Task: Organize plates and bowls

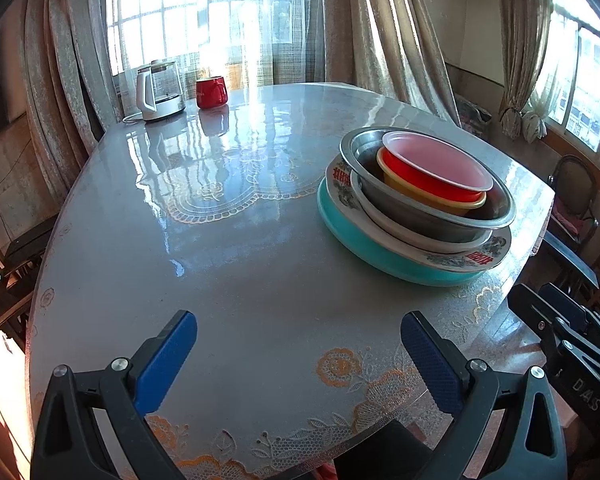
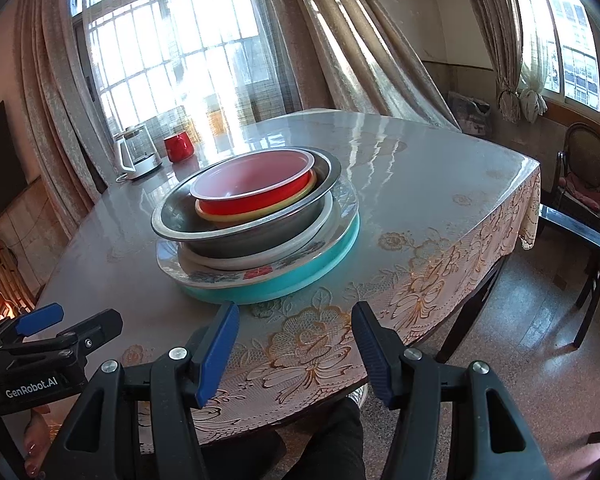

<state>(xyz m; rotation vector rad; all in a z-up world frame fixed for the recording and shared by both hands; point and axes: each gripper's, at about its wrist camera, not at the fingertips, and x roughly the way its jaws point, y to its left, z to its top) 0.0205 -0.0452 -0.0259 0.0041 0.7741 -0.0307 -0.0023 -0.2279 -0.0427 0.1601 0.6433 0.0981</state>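
Observation:
One stack of dishes stands on the table. From the bottom: a teal plate (image 1: pixel 364 242) (image 2: pixel 300 274), a patterned white plate (image 1: pixel 480 258) (image 2: pixel 220 276), a plain white plate (image 1: pixel 384 216) (image 2: pixel 260 258), a metal bowl (image 1: pixel 428 220) (image 2: pixel 252 236), a yellow bowl (image 1: pixel 420 194) (image 2: pixel 236 216) and a red bowl (image 1: pixel 428 174) (image 2: pixel 256 198) on top. My left gripper (image 1: pixel 298 344) is open and empty above the near table edge, left of the stack. My right gripper (image 2: pixel 294 344) is open and empty just in front of the stack.
The table (image 1: pixel 228 272) has a glossy floral cover. A glass kettle (image 1: pixel 158 92) (image 2: pixel 136 156) and a red mug (image 1: pixel 211 93) (image 2: pixel 179 147) stand at its far left corner. Chairs (image 2: pixel 580 184) stand to the right, curtains and windows behind.

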